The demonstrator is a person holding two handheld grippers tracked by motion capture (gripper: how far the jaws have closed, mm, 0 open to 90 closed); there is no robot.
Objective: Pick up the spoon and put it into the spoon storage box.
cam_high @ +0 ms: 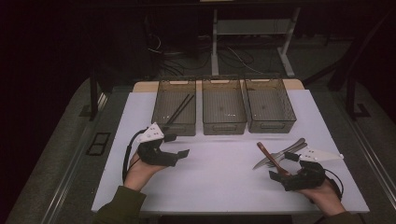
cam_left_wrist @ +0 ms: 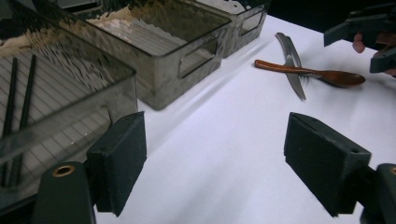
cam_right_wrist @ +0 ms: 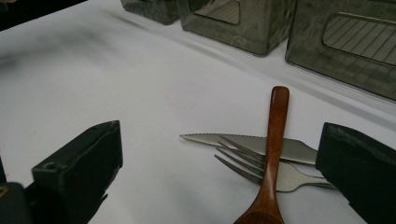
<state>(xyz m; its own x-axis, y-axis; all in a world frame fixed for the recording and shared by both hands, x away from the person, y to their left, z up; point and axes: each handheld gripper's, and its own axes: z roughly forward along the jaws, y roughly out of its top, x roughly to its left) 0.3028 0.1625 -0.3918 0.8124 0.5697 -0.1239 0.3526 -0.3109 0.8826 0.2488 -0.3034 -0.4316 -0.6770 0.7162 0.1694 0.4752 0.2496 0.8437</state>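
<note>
A brown wooden spoon (cam_high: pixel 266 153) lies across a steel knife (cam_high: pixel 288 146) and a fork (cam_right_wrist: pixel 243 164) on the white table (cam_high: pixel 219 172), at the right. My right gripper (cam_high: pixel 281 165) is open just behind them. In the right gripper view the spoon (cam_right_wrist: pixel 275 135) runs up between its parted jaws (cam_right_wrist: pixel 219 173), and neither pad touches it. My left gripper (cam_high: pixel 178 145) is open and holds nothing, just in front of the left bin (cam_high: pixel 180 129). Two black chopsticks (cam_high: pixel 180 108) lie in that bin. The left gripper view looks past its own wide jaws (cam_left_wrist: pixel 215 163) across bare table toward the spoon (cam_left_wrist: pixel 322 74).
Three smoky see-through bins stand in a row at the back of the table; the middle bin (cam_high: pixel 224 127) and right bin (cam_high: pixel 273 126) look bare inside. Table legs and cables fill the dark floor beyond. The table's front edge is close to both forearms.
</note>
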